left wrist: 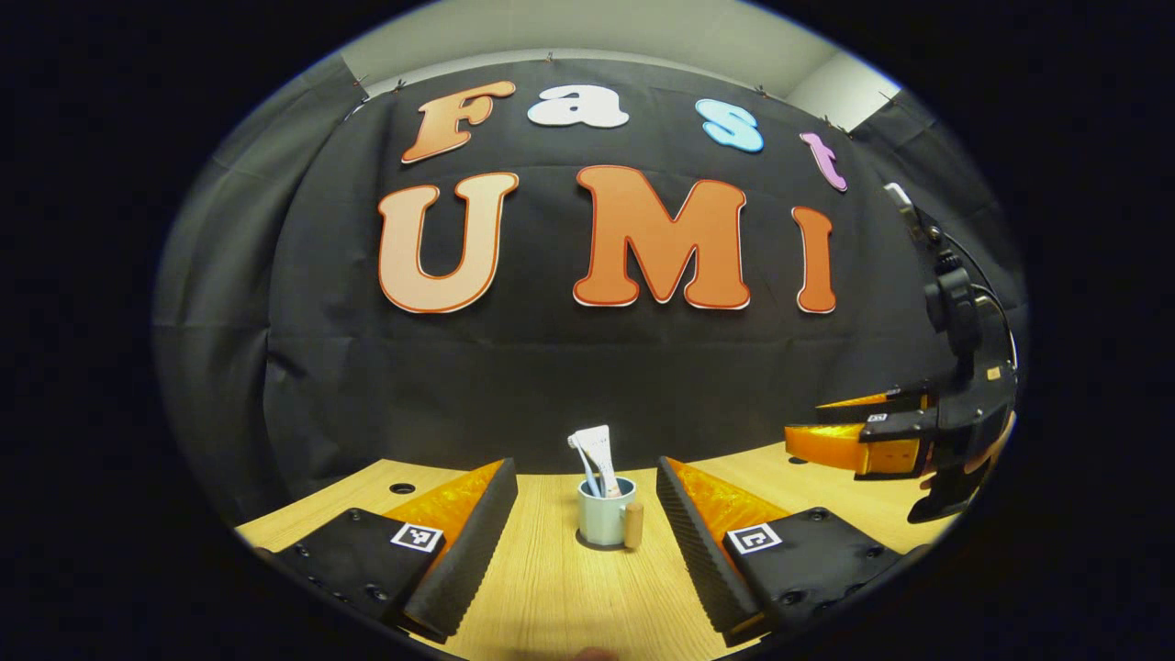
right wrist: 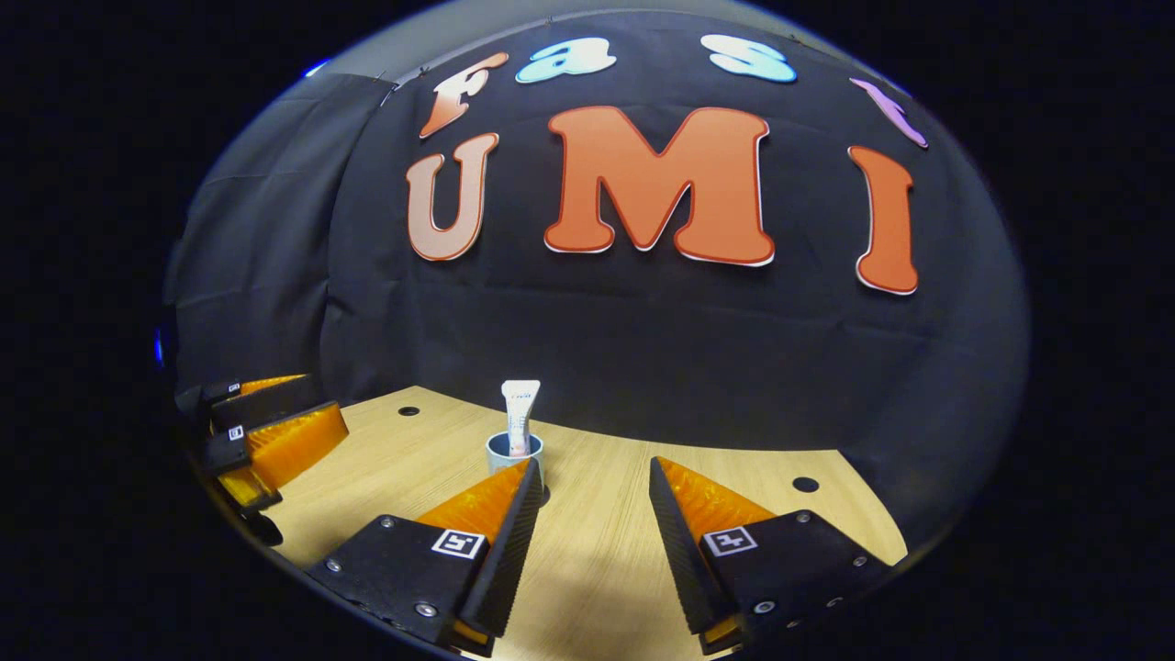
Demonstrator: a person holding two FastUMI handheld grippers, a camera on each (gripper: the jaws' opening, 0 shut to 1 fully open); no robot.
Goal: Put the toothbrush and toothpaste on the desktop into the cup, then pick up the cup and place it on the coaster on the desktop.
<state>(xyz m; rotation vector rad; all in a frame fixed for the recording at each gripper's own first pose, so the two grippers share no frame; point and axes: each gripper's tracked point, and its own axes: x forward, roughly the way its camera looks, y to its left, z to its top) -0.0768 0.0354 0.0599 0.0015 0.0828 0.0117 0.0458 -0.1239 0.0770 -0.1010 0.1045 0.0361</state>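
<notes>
A pale blue cup point(left wrist: 606, 521) with a wooden handle stands upright on the wooden desktop point(left wrist: 569, 588). A white toothpaste tube point(left wrist: 598, 454) and a toothbrush point(left wrist: 584, 464) stick up out of it. My left gripper point(left wrist: 587, 500) is open, its fingers on either side of the cup and nearer to me, not touching it. In the right gripper view the cup point(right wrist: 514, 452) with the toothpaste tube point(right wrist: 520, 415) stands past the left finger of my right gripper point(right wrist: 592, 482), which is open and holds nothing. The right gripper point(left wrist: 854, 439) hovers at the far right of the left gripper view.
Round holes point(right wrist: 805, 484) dot the desktop point(right wrist: 597, 551) near its back corners. The left gripper point(right wrist: 266, 441) hangs over the table's left edge in the right gripper view. The black cloth wall closes the back of the table.
</notes>
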